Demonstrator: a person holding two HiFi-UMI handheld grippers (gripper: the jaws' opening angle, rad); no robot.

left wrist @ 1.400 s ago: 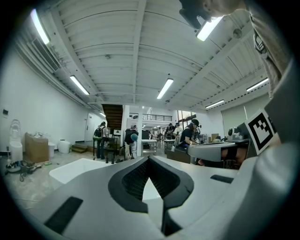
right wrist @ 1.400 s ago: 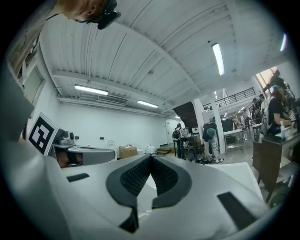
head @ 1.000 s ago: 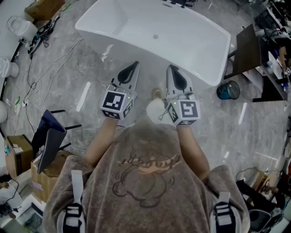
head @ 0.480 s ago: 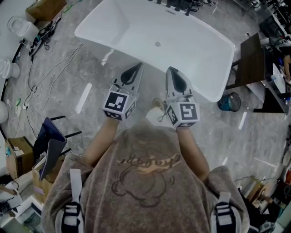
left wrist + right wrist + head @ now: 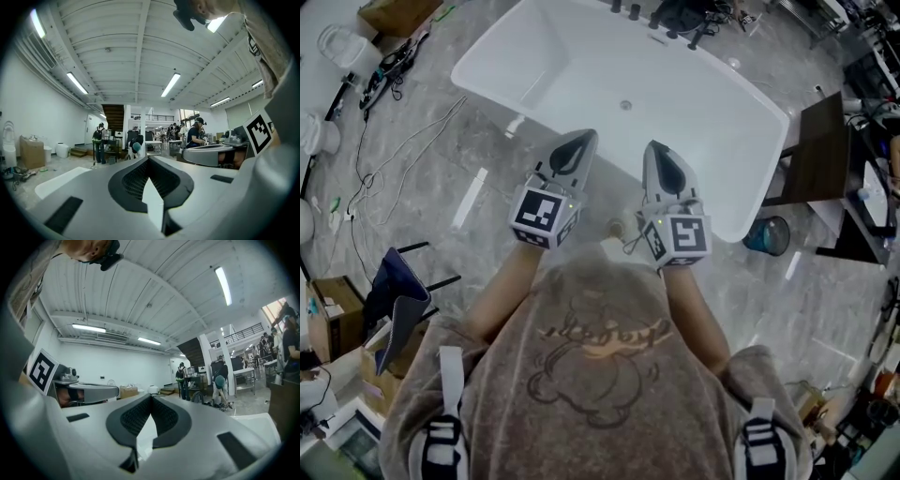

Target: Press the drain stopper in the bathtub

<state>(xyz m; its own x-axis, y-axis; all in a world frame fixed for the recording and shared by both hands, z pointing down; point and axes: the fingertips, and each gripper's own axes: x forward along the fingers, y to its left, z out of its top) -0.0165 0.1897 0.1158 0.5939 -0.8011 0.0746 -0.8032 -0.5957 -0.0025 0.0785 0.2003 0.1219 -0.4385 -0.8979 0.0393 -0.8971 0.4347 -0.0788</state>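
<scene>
A white freestanding bathtub [image 5: 534,56] lies ahead of me in the head view, with a small round drain stopper [image 5: 625,106] on its floor. My left gripper [image 5: 580,141] and right gripper [image 5: 657,148] are held side by side near the tub's near rim, above the floor, well short of the stopper. Both are shut with nothing in them; in the left gripper view [image 5: 149,161] and right gripper view [image 5: 151,400] the jaw tips meet and point out across the hall. A strip of the tub's rim [image 5: 56,180] shows at lower left of the left gripper view.
Taps [image 5: 636,13] line the tub's far rim. A dark side table [image 5: 811,150] and a blue bin [image 5: 766,235] stand right of the tub. Cables [image 5: 394,141] trail over the marble floor at left, near a folding chair [image 5: 398,291] and cardboard boxes [image 5: 337,314]. People stand in the far hall [image 5: 99,140].
The tub has drawn closer and slid lower in the head view as I stepped towards it. Both grippers stay shut, side by side.
</scene>
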